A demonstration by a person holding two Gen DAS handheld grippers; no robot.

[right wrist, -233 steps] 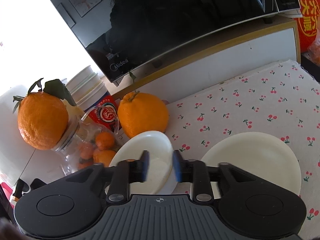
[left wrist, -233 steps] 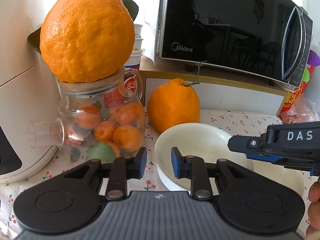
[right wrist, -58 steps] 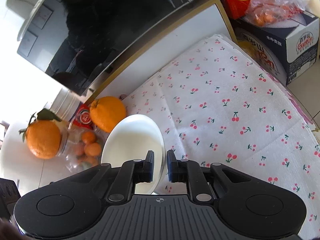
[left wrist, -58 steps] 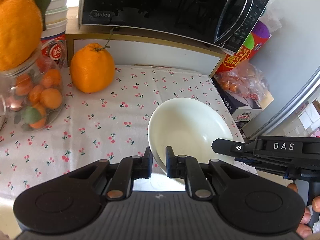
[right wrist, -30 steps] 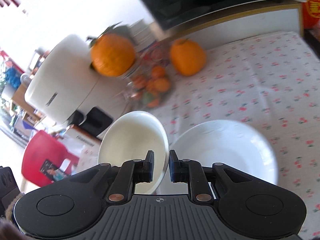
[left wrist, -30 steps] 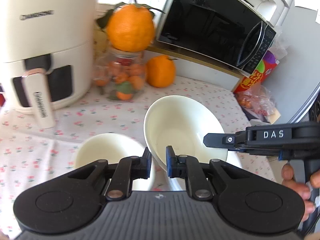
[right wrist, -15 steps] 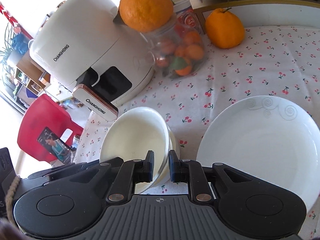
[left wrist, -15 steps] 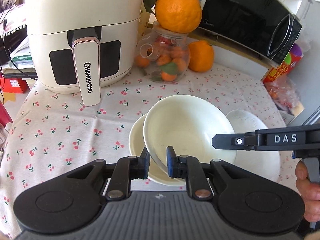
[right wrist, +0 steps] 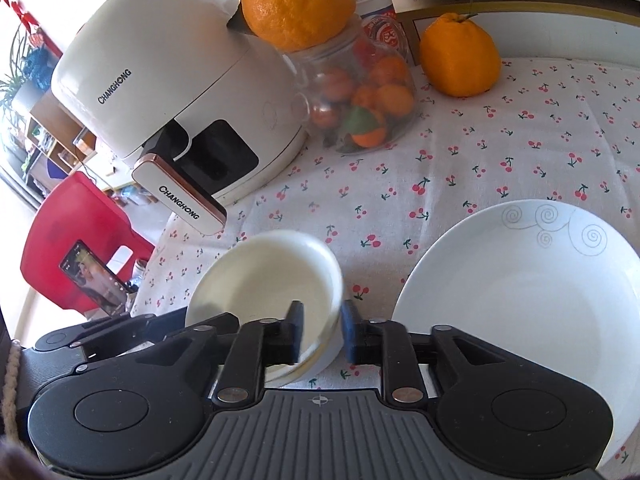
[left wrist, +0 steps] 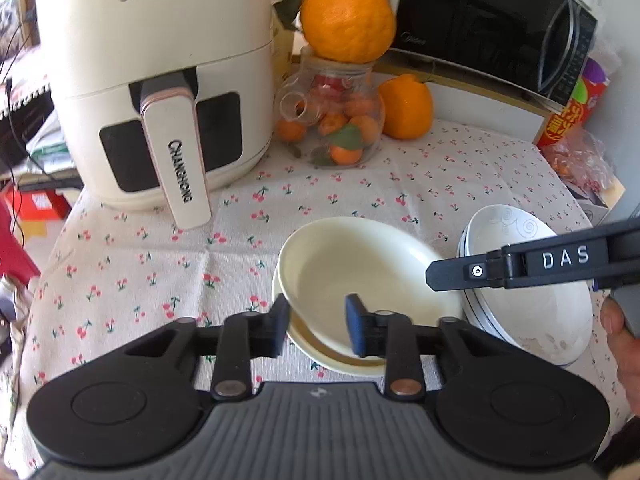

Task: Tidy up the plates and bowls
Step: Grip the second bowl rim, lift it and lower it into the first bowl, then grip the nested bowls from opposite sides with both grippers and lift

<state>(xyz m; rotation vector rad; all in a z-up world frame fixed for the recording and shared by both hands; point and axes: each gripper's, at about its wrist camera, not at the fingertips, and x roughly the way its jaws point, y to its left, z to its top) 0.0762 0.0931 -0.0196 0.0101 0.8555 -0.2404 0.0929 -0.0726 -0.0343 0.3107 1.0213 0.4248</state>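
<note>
The left gripper point(left wrist: 317, 328) points forward and down, its two fingers spread with a clear gap between the blue pads point(left wrist: 355, 330); nothing is clamped between them. The right gripper point(right wrist: 320, 334) is likewise angled down, its jaws parted, one finger on each side of a rim without pinching it. Seen from the left wrist, the right gripper's black side bar reaches in from the right edge, roughly level, crossing ahead of the left fingers. The right hand point(left wrist: 624, 344) wraps its handle at the far right edge, thumb and fingers partly showing.
</note>
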